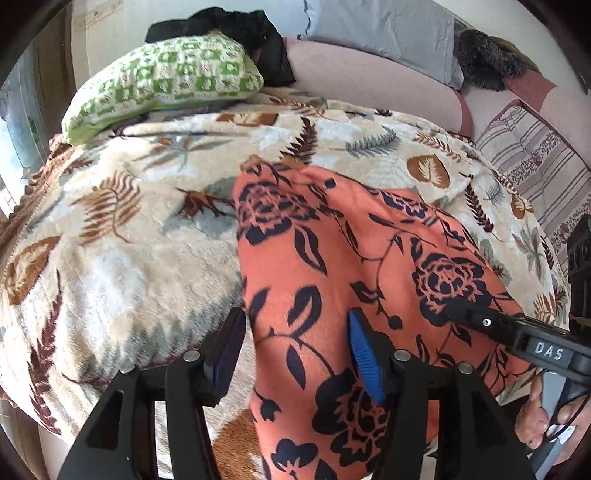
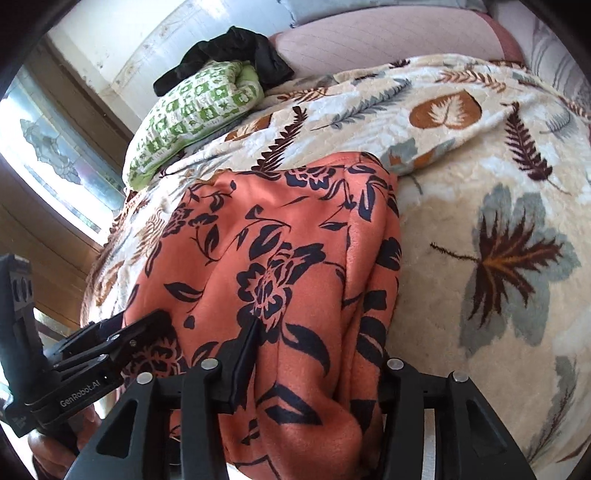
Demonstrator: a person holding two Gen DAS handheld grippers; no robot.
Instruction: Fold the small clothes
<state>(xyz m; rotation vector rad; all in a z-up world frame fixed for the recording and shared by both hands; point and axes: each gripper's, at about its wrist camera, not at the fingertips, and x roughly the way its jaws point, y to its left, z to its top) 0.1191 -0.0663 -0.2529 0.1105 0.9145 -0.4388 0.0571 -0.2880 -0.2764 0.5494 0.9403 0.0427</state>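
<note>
An orange garment with a dark navy flower print (image 1: 354,266) lies on a cream leaf-patterned blanket (image 1: 122,236); it also fills the middle of the right wrist view (image 2: 288,266). My left gripper (image 1: 295,354) is open, its jaws wide apart over the garment's left edge, with the blue pad (image 1: 364,358) on the cloth. My right gripper (image 2: 314,365) is open, and bunched orange cloth lies between its jaws. The right gripper also shows at the right edge of the left wrist view (image 1: 517,332). The left gripper shows at the lower left of the right wrist view (image 2: 122,332).
A green and white checked pillow (image 1: 162,81) lies at the blanket's far left with a black cloth (image 1: 240,29) behind it. A pink cushion (image 1: 369,81) and a grey pillow (image 1: 388,29) lie further back. A window (image 2: 48,147) is at the left.
</note>
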